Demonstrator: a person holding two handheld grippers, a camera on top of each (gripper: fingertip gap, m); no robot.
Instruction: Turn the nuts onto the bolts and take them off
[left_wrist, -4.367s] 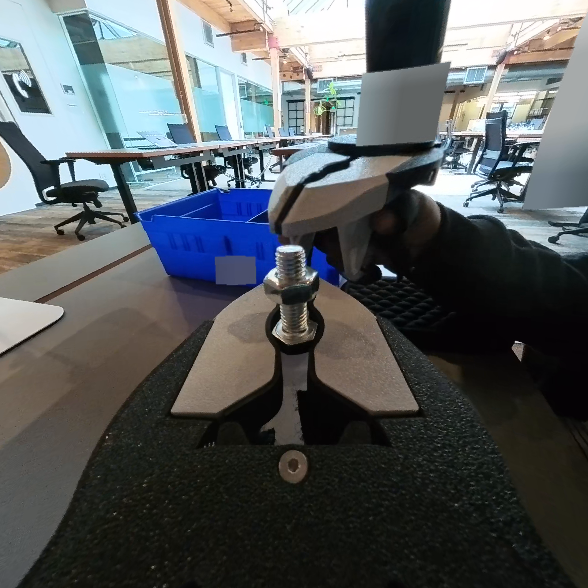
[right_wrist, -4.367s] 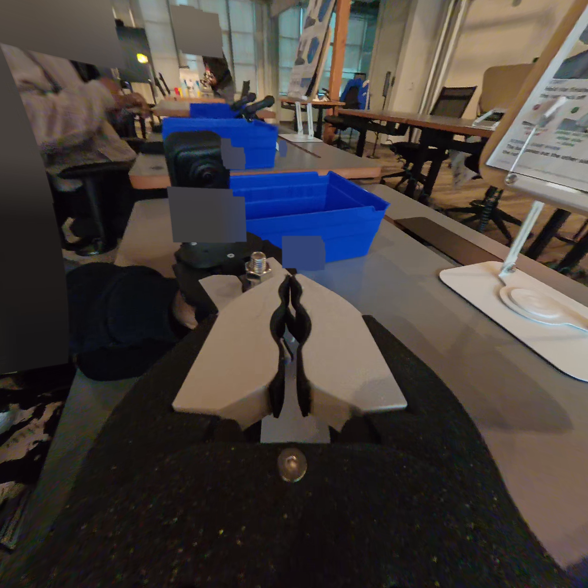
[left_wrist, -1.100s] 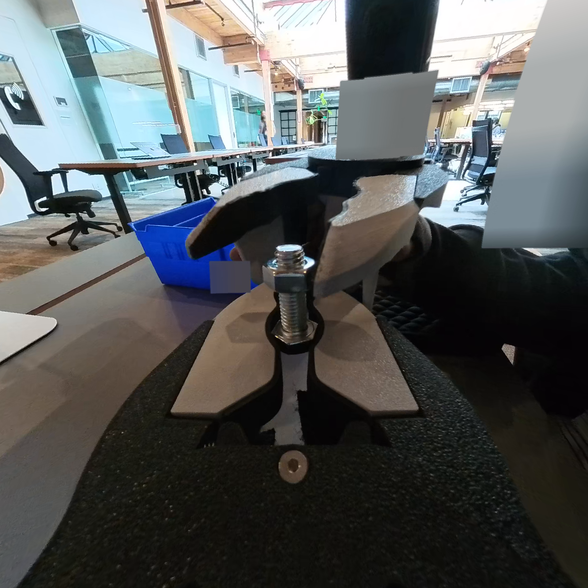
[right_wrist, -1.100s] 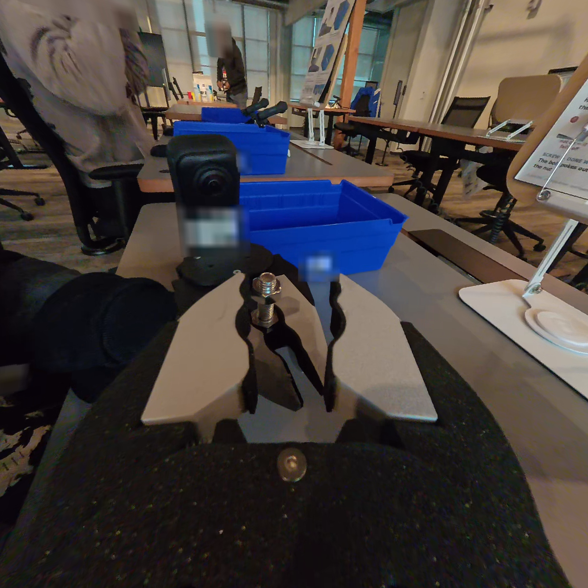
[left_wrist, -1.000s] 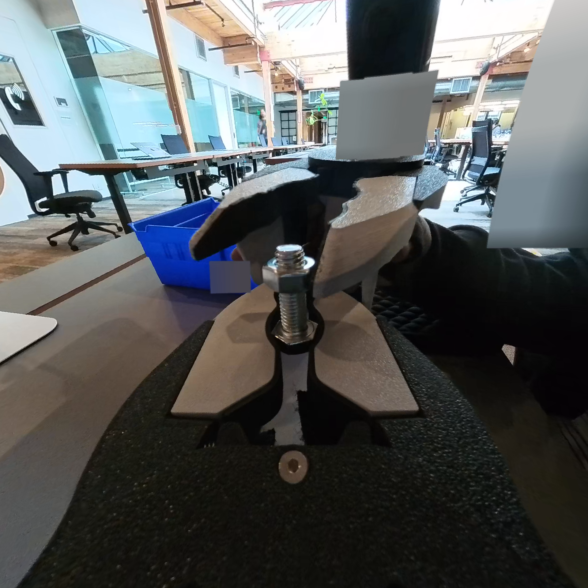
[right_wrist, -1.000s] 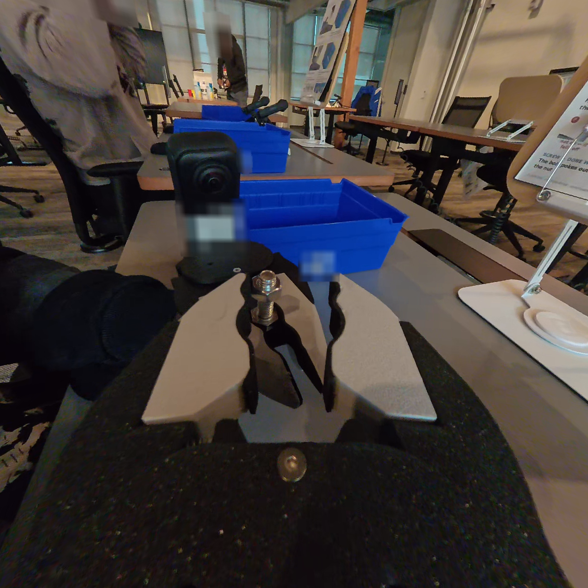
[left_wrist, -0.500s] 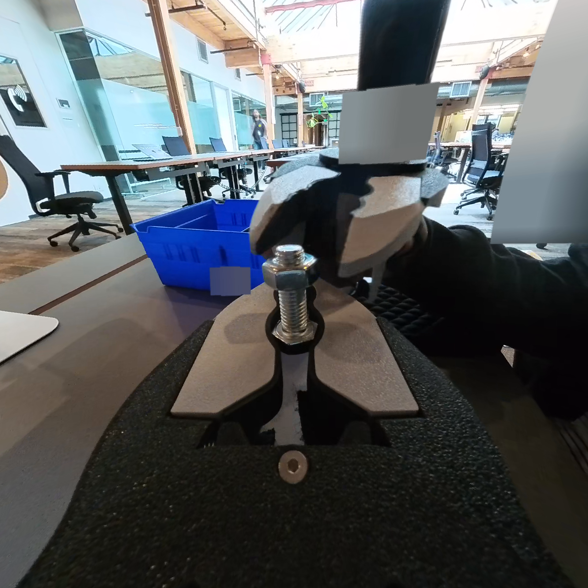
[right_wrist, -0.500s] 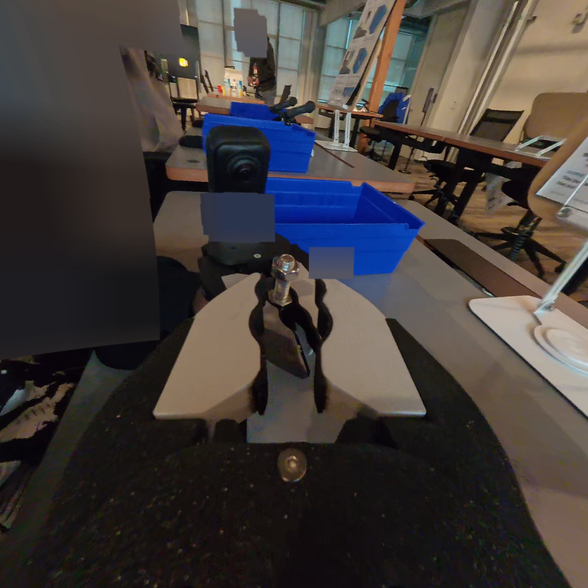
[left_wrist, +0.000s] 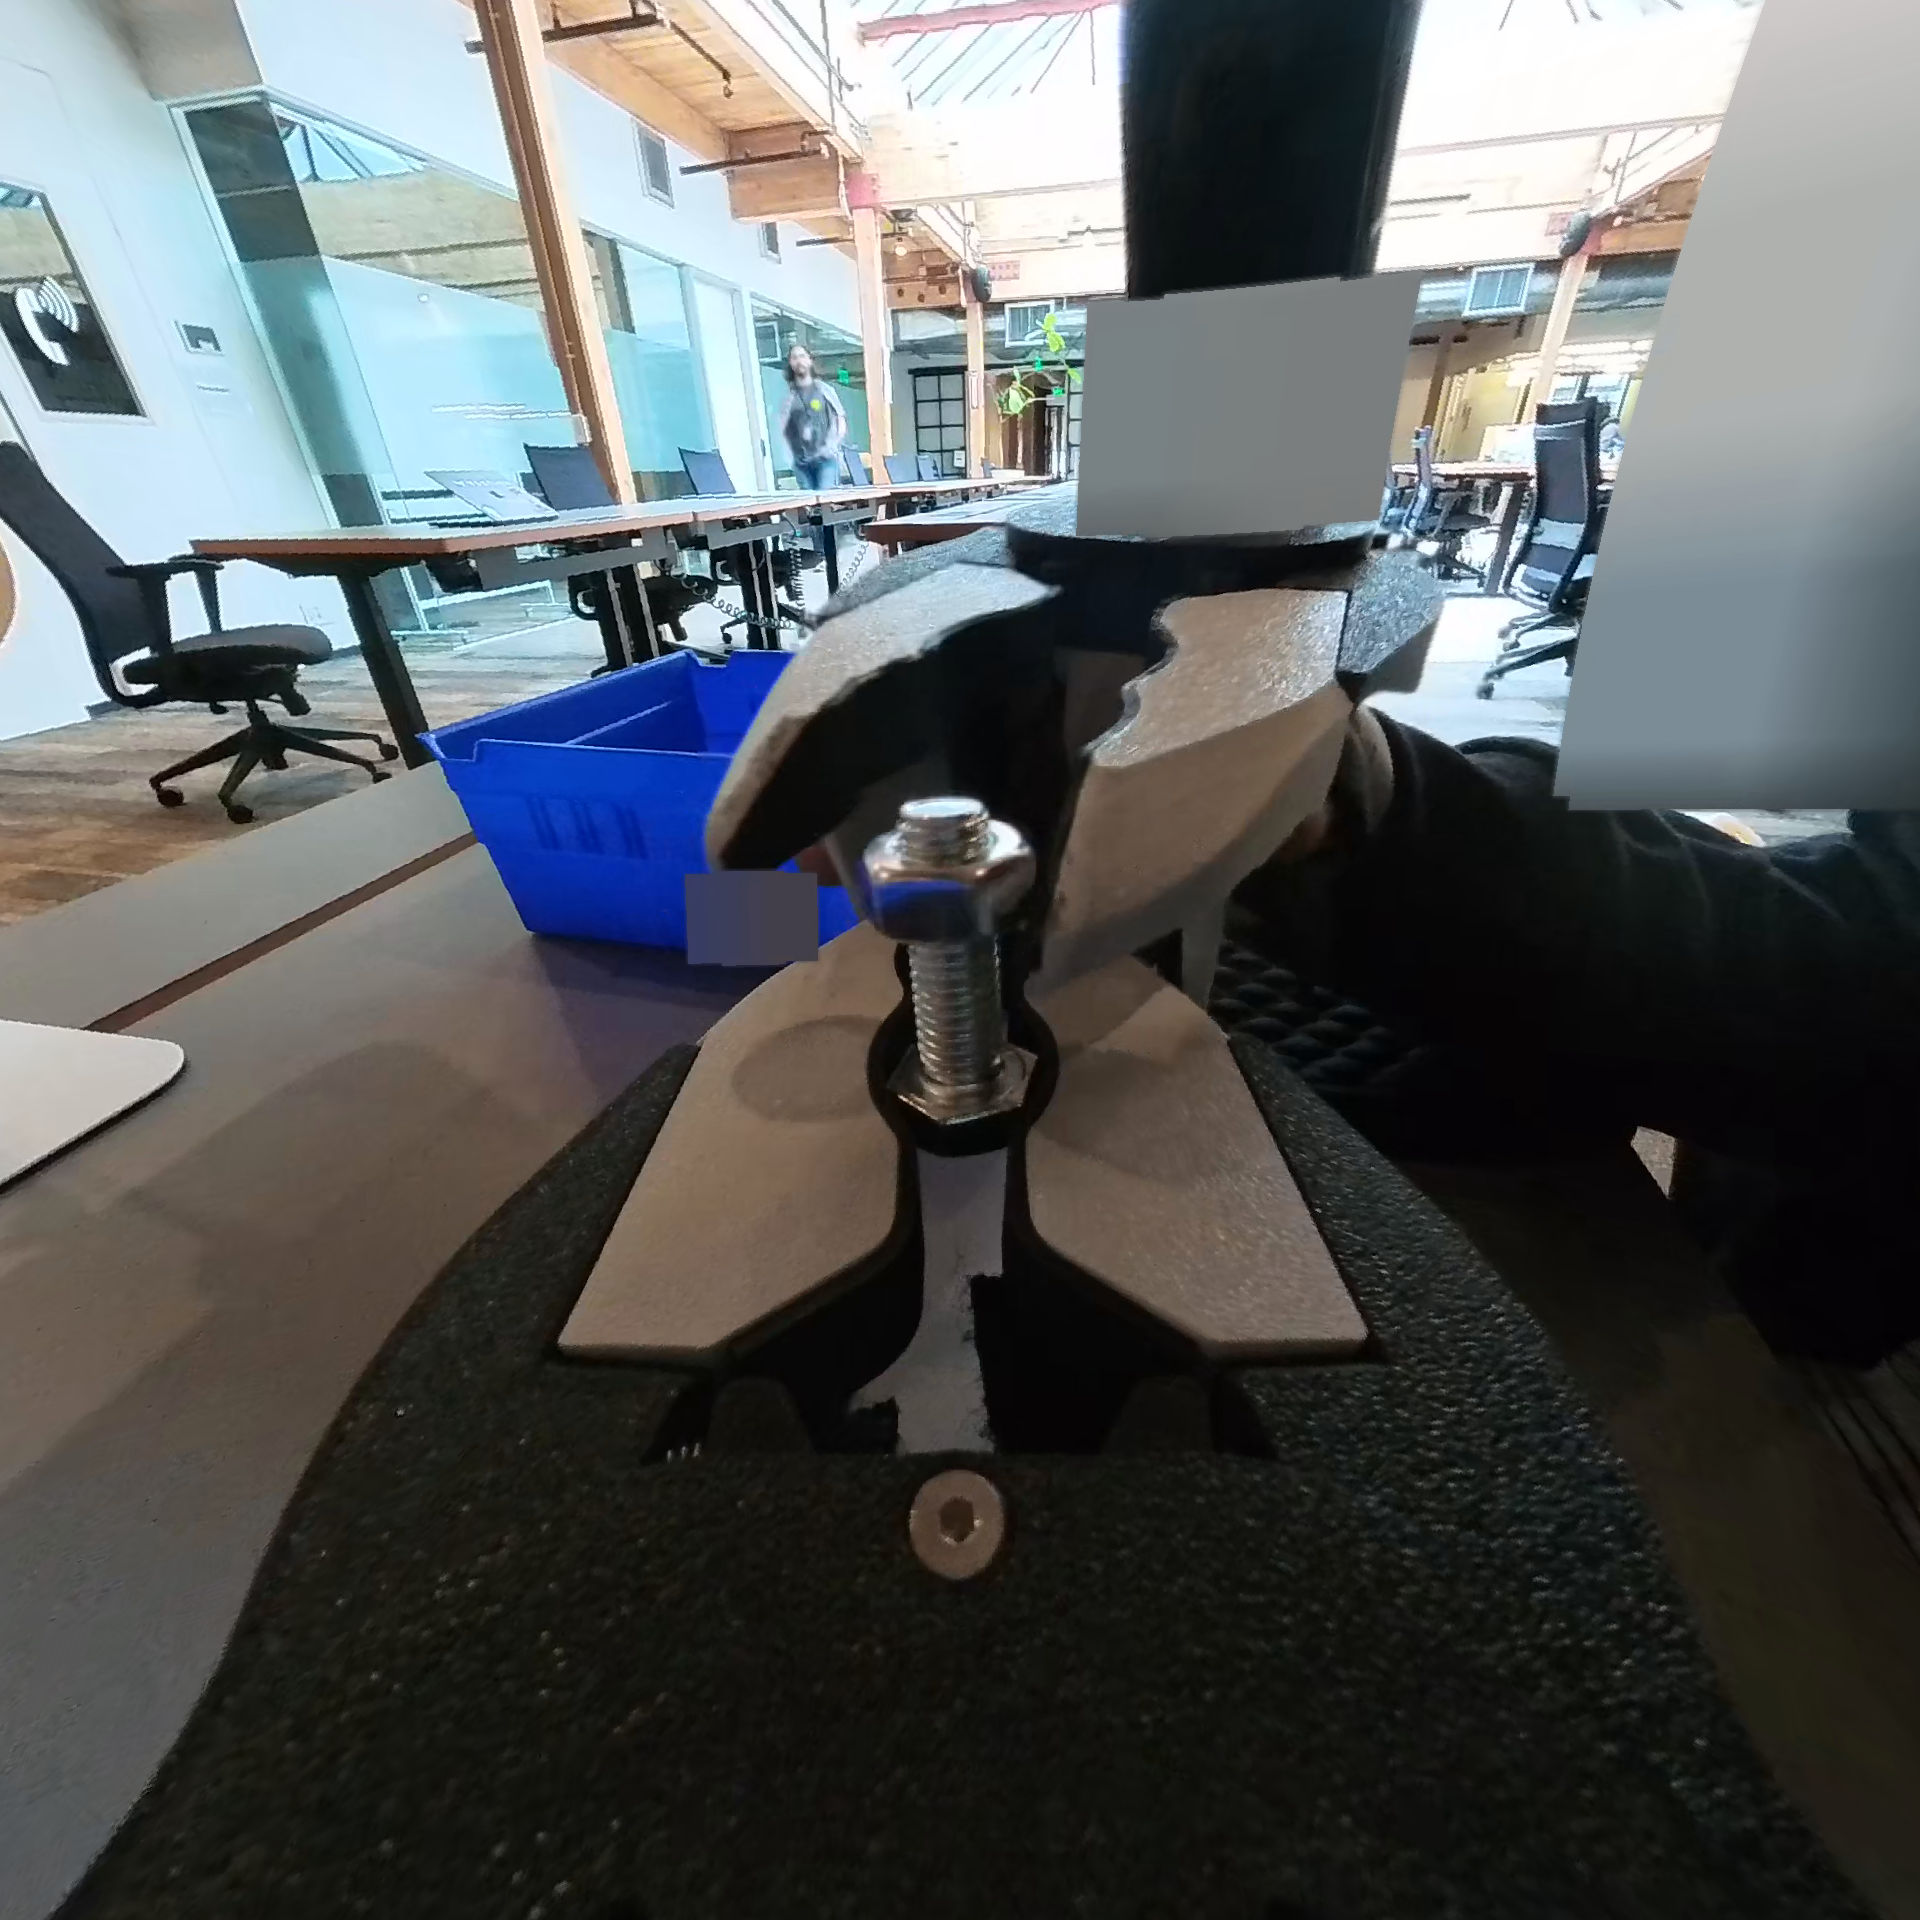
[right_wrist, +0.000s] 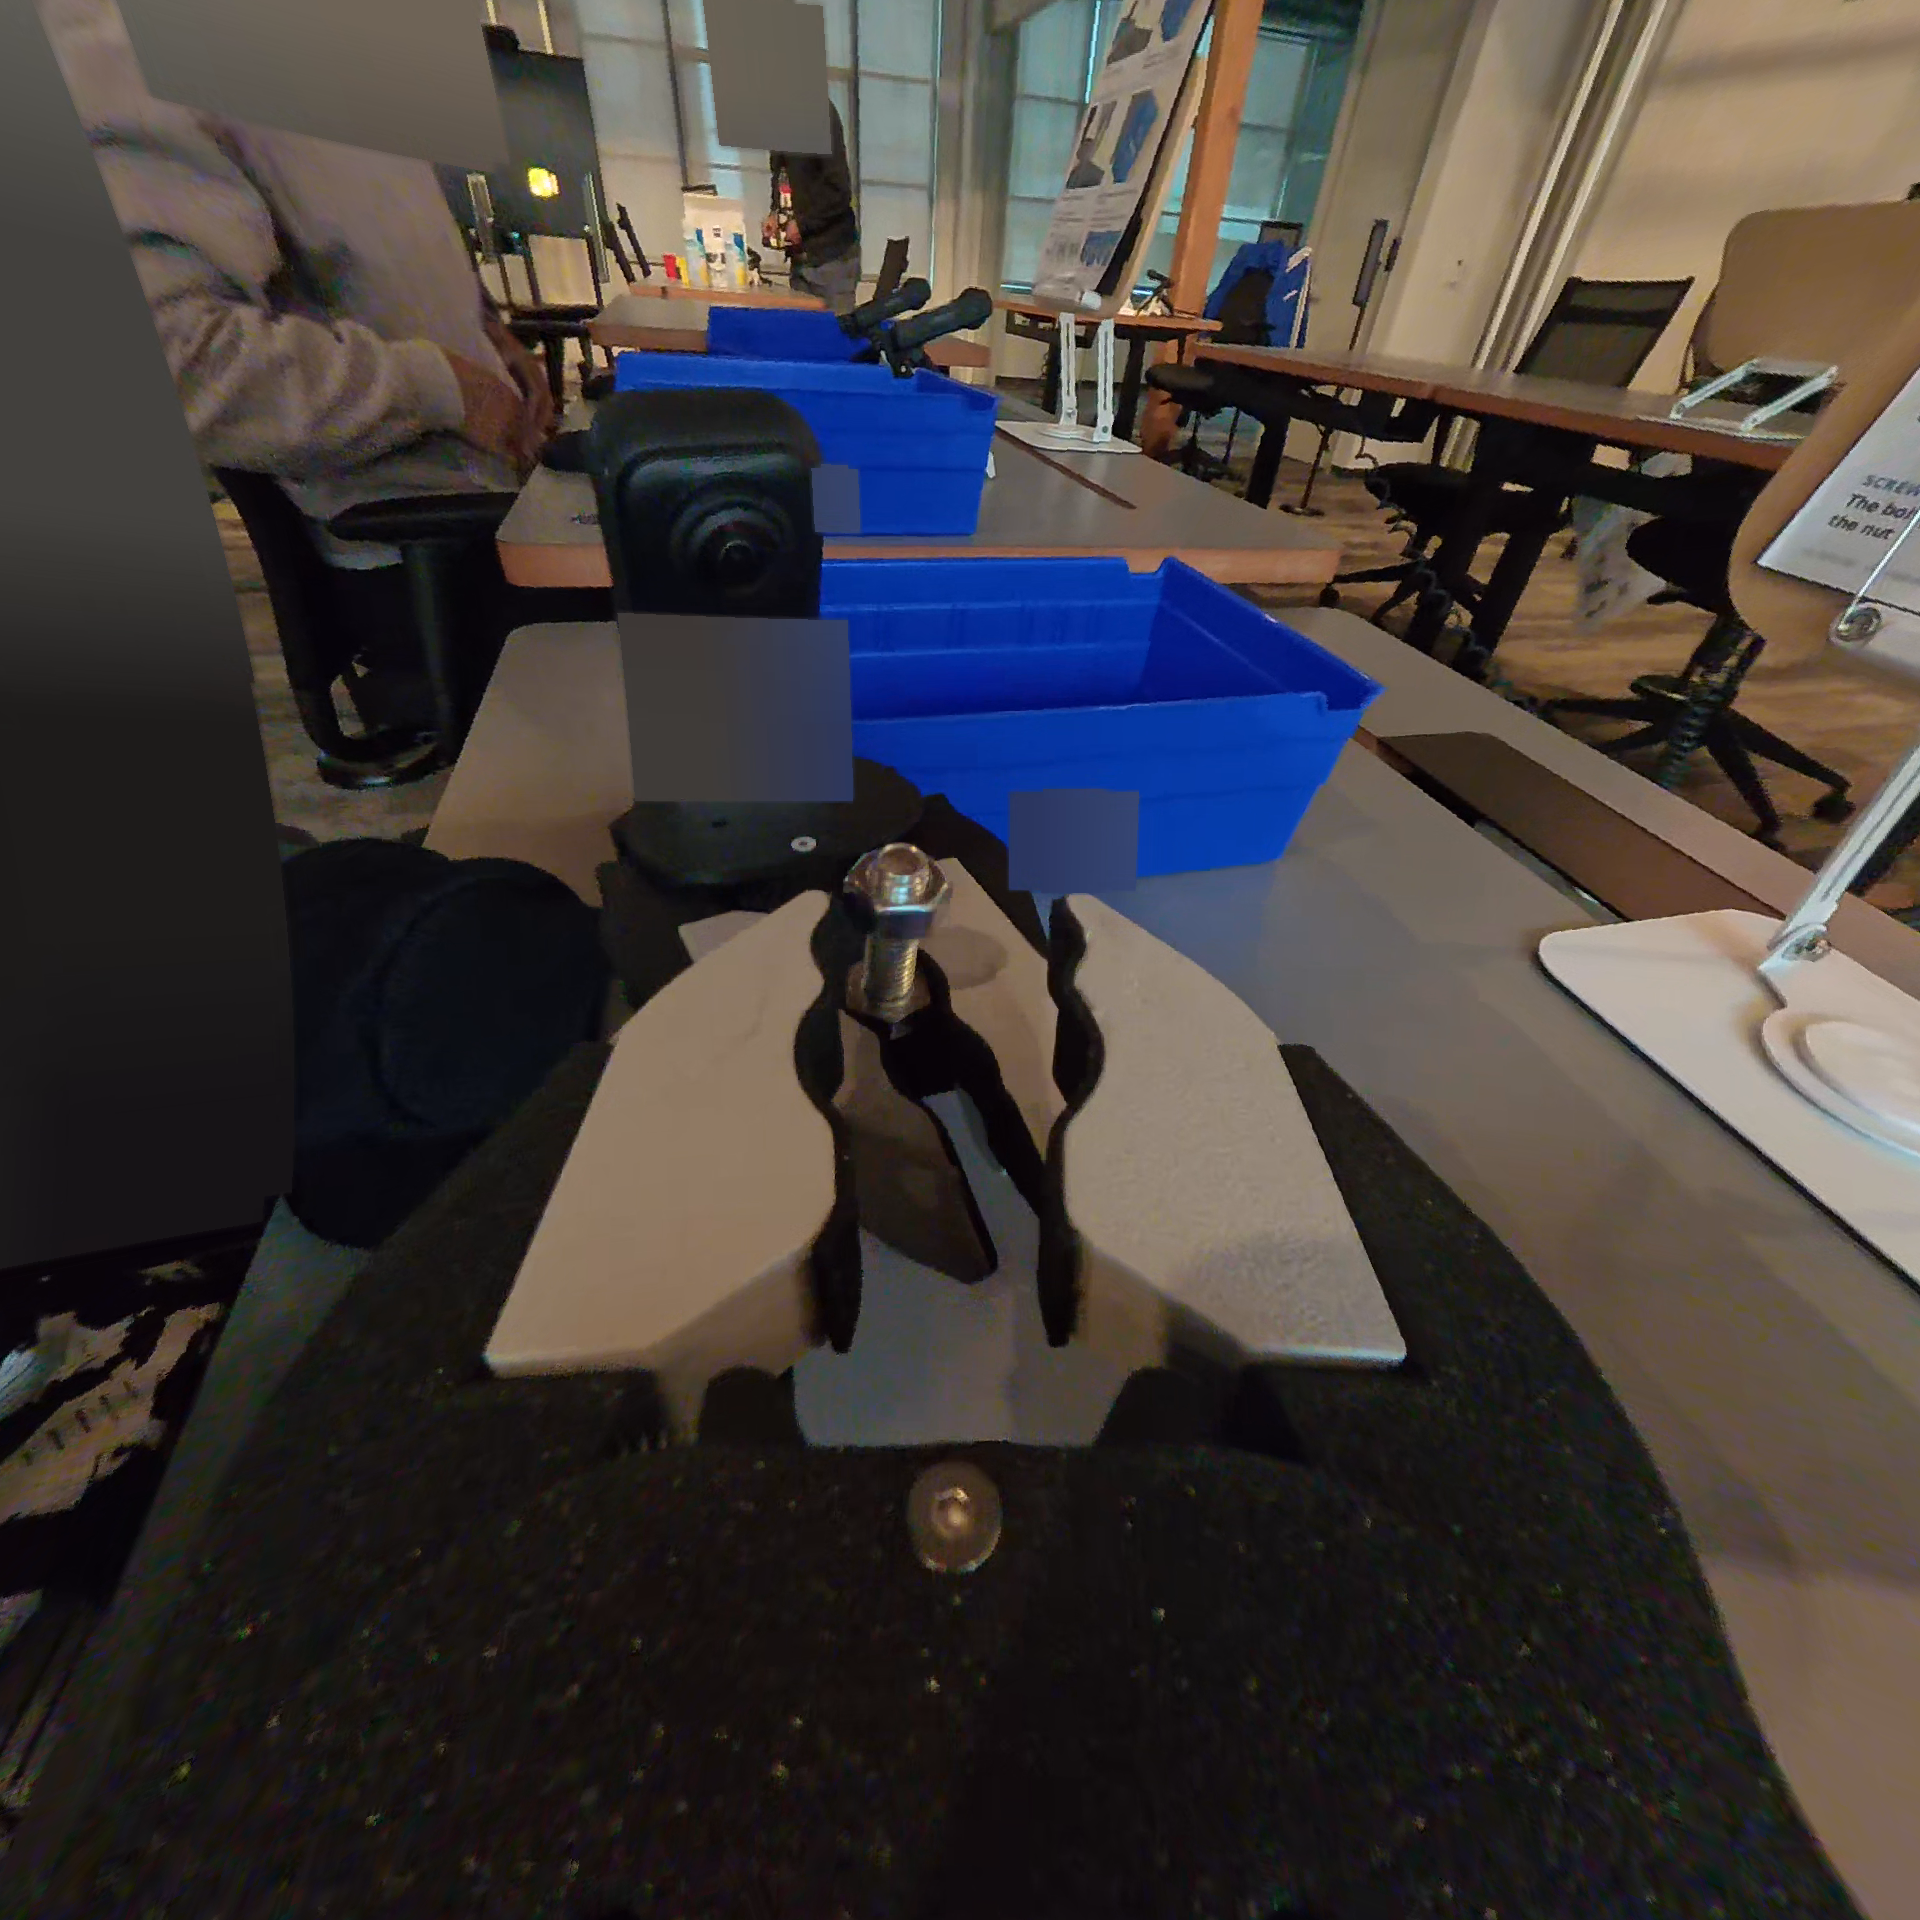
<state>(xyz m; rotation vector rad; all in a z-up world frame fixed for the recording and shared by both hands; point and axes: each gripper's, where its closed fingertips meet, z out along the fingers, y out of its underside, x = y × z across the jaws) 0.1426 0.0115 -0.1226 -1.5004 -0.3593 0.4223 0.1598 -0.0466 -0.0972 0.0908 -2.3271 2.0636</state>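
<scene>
My left gripper (left_wrist: 961, 1081) clamps the bolt (left_wrist: 954, 997) upright, nut (left_wrist: 948, 876) near its tip; my right gripper (right_wrist: 940, 956) gapes around it. The blue bin (right_wrist: 1091, 707) shows nothing inside.

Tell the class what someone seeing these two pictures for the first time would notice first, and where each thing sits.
A shiny bolt stands upright at centre, its head clamped in the left gripper, with a nut near its top. The right gripper sits open around that nut from behind. A bright blue bin stands on the grey table beyond them.
</scene>
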